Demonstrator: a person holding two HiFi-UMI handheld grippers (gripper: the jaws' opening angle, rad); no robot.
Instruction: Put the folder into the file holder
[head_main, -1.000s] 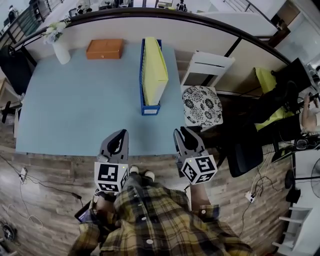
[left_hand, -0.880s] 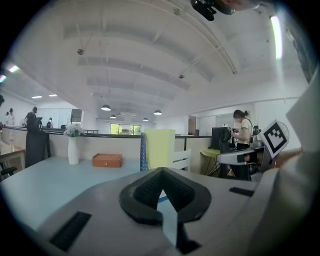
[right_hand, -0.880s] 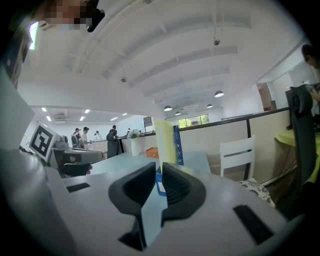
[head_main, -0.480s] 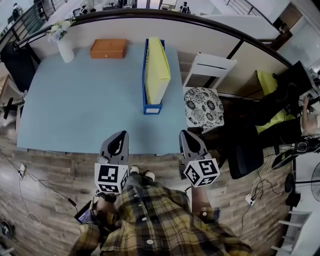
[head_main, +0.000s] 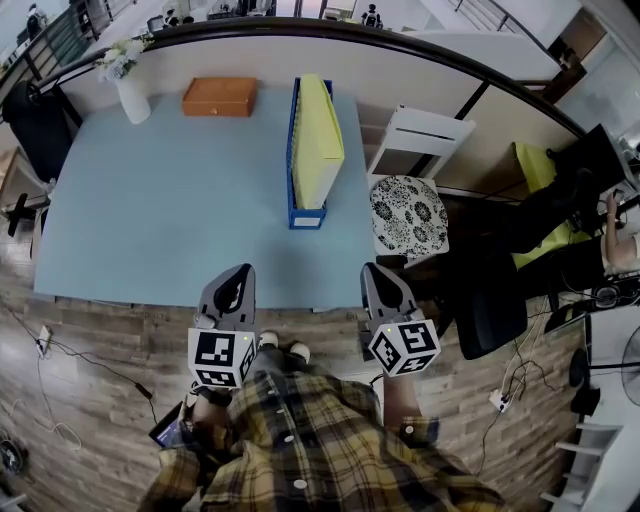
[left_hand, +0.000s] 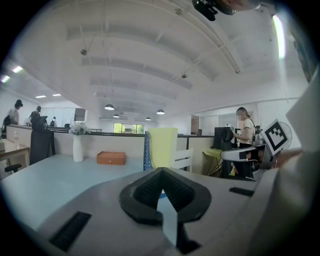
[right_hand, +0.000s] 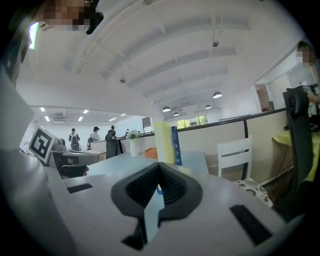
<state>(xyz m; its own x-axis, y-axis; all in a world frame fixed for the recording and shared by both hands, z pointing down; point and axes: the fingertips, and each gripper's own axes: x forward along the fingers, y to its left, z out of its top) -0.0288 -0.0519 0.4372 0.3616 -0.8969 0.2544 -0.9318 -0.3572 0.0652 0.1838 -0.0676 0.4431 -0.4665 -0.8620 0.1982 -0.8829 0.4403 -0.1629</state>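
The yellow folder (head_main: 318, 140) stands upright inside the blue file holder (head_main: 305, 217), which sits on the far right part of the pale blue surface (head_main: 170, 200). The folder rises above the holder's walls and leans a little to the right. Left of the holder, along the far edge, lies an orange box (head_main: 219, 96). In the far left corner stands a white vase (head_main: 133, 100) with flowers.

Both grippers are at the near edge of the surface, well apart from the holder and from each other. The left gripper (head_main: 240, 270) has its fingers together, tips touching, with nothing between them. The right gripper (head_main: 372, 270) also has its fingers pressed together and carries nothing. Each gripper view looks past the closed tips across the surface, with the folder and holder almost straight ahead in the distance.

Off the right edge of the surface stands a white chair (head_main: 425, 135). Nearer than the chair is what looks like a stool (head_main: 407, 215) with a black-and-white patterned seat. The person's plaid shirt (head_main: 320, 440) fills the near part of the head view.
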